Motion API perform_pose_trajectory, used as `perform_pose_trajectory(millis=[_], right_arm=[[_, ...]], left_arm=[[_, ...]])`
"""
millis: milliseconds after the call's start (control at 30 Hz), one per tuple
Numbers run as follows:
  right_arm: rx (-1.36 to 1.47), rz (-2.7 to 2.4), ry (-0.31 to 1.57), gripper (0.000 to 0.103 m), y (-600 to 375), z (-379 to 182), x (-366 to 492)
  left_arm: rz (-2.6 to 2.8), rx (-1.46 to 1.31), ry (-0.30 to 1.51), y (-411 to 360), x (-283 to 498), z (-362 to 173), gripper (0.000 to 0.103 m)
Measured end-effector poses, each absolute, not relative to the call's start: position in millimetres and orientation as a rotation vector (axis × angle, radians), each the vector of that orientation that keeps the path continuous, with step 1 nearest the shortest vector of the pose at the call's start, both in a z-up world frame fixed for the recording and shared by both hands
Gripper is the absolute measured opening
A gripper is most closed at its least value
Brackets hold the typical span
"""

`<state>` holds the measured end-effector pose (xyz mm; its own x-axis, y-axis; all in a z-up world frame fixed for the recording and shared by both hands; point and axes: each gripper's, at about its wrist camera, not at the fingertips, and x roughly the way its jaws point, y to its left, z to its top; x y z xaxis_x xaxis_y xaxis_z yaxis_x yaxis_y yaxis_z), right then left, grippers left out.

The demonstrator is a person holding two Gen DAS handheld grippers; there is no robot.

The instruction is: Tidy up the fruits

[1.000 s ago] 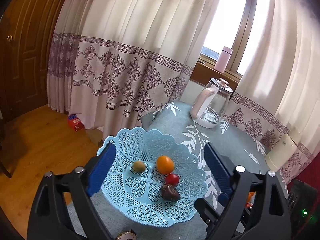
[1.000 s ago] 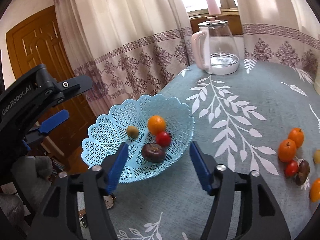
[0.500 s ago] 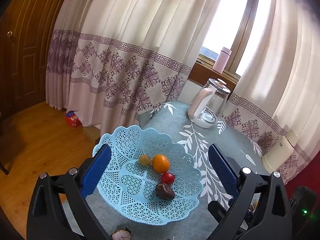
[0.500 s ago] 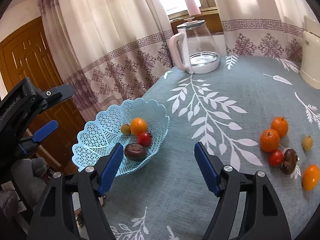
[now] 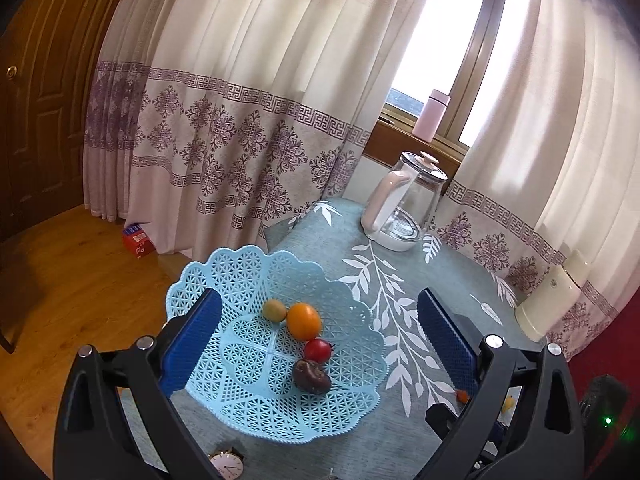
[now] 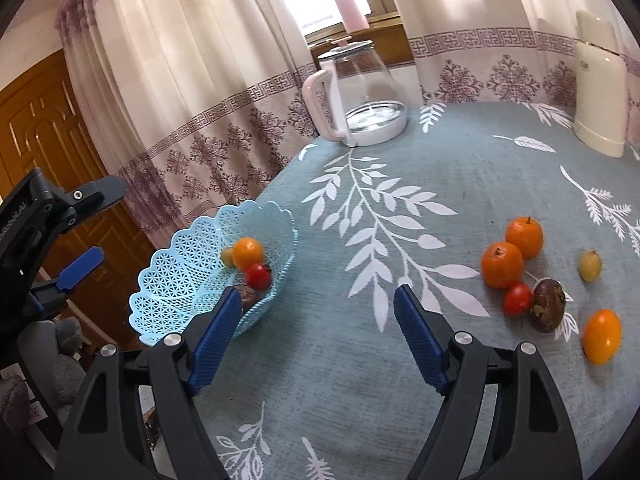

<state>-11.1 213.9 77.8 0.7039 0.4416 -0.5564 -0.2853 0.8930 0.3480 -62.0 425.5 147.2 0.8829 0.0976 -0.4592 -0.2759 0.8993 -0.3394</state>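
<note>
A round table (image 6: 460, 184) under a grey-blue cloth with white leaf prints fills most of the right wrist view. Curtains (image 5: 256, 92) with a purple patterned band hang behind it. A glass kettle (image 6: 360, 96) with a pink handle stands at the table's 12 o'clock edge, and a cream flask (image 6: 600, 92) stands at about 2 o'clock.

A light blue lattice basket (image 5: 248, 272) sits at the table's 9 o'clock edge. Inside it lie a small greenish fruit (image 5: 274, 309), an orange fruit (image 5: 304, 321) touching it, a red tomato (image 5: 317, 349) and a dark brown fruit (image 5: 311, 376), running in a line toward 5 o'clock.

The rest of the fruit lies loose on the cloth at 3 o'clock: two oranges (image 6: 502, 264) touching each other, a red tomato (image 6: 518, 298), a brown fruit (image 6: 548, 310), a small yellow fruit (image 6: 590, 265) and an oval orange fruit (image 6: 601, 335).

The left gripper (image 5: 318, 320) hangs over the basket, jaws wide apart and empty. The right gripper (image 6: 316, 312) hangs over bare cloth between basket and loose fruit, jaws wide apart and empty.

A wristwatch (image 5: 226, 465) lies just beside the basket's near rim.
</note>
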Motion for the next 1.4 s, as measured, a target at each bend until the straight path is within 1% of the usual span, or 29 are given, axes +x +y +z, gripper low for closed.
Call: perform_pose_trajectory(millis=[833,1400], right_arm=[[0.296,0.293,0.688,0.078,162.7,68.1,-14.4],[0.341,0.113,0.684,0.078,84.3,54.7,-22.1]], left_arm=[[0.077,-0.296,0.492,370.6,-51.1,143.2,0.099],[0.002,-0.214,0.534,332.7,-46.3,132.2,0.100]])
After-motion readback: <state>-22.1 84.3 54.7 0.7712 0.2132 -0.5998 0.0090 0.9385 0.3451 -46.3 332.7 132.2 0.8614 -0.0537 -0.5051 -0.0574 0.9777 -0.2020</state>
